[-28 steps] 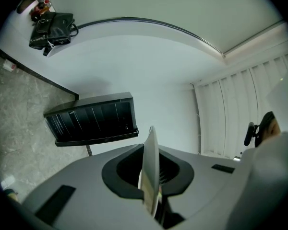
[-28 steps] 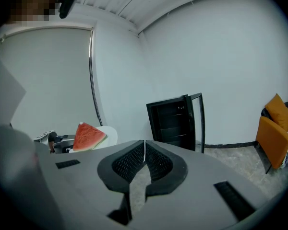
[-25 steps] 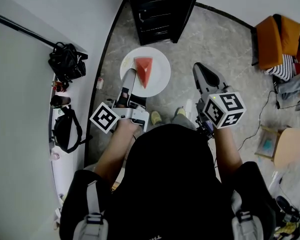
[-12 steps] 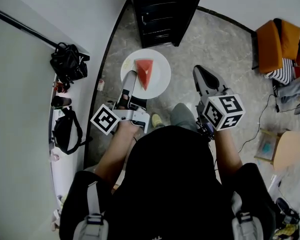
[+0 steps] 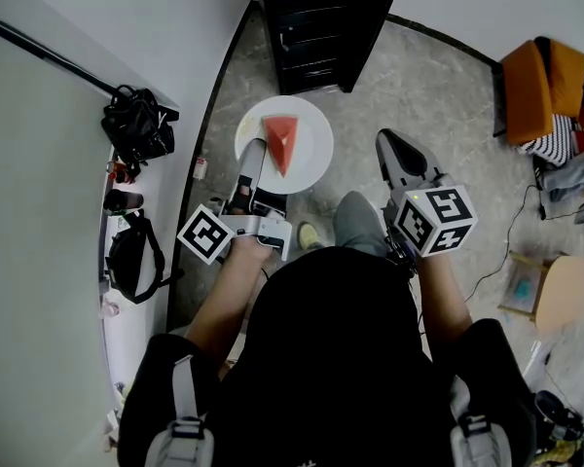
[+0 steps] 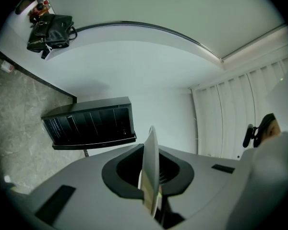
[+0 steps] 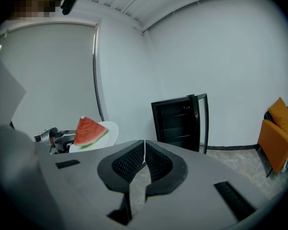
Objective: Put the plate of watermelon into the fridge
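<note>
Left claw (image 5: 255,152) pinching near rim of the white plate (image 5: 313,152), one watermelon wedge (image 5: 281,140) on it (right claw (image 5: 389,140) pressed together, empty).

In the head view the plate (image 5: 310,134) lies at upper centre of the frame with the watermelon wedge (image 5: 280,139) on it, its lower-left rim between the jaws of the left gripper (image 5: 255,152). The cabinet (image 5: 321,22) stands straight above the plate at the top edge. The right gripper (image 5: 389,139) is to the plate's right and apart from it, a bag (image 5: 136,125) lies on the ledge at far left, and a chair (image 5: 535,81) stands at upper right.
</note>
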Demonstrator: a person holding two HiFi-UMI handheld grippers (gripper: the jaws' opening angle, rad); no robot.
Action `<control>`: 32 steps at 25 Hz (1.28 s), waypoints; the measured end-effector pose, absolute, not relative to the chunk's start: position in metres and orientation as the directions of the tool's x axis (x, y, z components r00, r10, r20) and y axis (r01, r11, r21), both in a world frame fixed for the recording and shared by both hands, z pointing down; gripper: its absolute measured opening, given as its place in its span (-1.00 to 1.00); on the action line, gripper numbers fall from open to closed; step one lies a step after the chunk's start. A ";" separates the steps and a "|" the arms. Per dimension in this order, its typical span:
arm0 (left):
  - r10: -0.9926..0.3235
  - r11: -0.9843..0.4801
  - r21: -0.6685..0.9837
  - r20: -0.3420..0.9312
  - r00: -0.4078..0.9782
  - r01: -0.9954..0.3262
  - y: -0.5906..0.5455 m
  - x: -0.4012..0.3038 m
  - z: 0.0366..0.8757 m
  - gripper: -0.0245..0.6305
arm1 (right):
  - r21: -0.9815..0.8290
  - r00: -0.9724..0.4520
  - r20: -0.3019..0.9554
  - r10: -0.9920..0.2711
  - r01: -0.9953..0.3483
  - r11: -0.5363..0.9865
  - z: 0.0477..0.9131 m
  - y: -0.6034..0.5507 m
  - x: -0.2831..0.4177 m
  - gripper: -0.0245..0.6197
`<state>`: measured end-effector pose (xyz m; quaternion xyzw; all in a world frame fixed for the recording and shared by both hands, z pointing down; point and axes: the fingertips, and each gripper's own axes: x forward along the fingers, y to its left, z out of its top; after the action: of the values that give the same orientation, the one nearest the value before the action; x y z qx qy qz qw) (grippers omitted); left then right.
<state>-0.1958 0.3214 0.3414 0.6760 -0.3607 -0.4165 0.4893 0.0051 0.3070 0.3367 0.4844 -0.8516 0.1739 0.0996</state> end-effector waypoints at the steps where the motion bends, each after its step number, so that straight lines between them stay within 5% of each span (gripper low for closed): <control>1: -0.895 -0.264 0.962 -0.215 0.392 -0.075 0.322 -0.197 0.341 -0.83 | -0.201 -0.511 0.339 -0.790 -0.860 0.470 0.337 0.308 0.005 -0.86; 32: -0.902 -0.231 0.967 -0.173 0.395 -0.104 0.252 -0.177 0.357 -0.83 | -0.192 -0.528 0.339 -0.779 -0.849 0.493 0.343 0.226 0.030 -0.86</control>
<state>-0.1772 0.2524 0.3568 0.6729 -0.3739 -0.4035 0.4946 0.0301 0.2262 0.3431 0.4744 -0.8576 0.1693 0.1039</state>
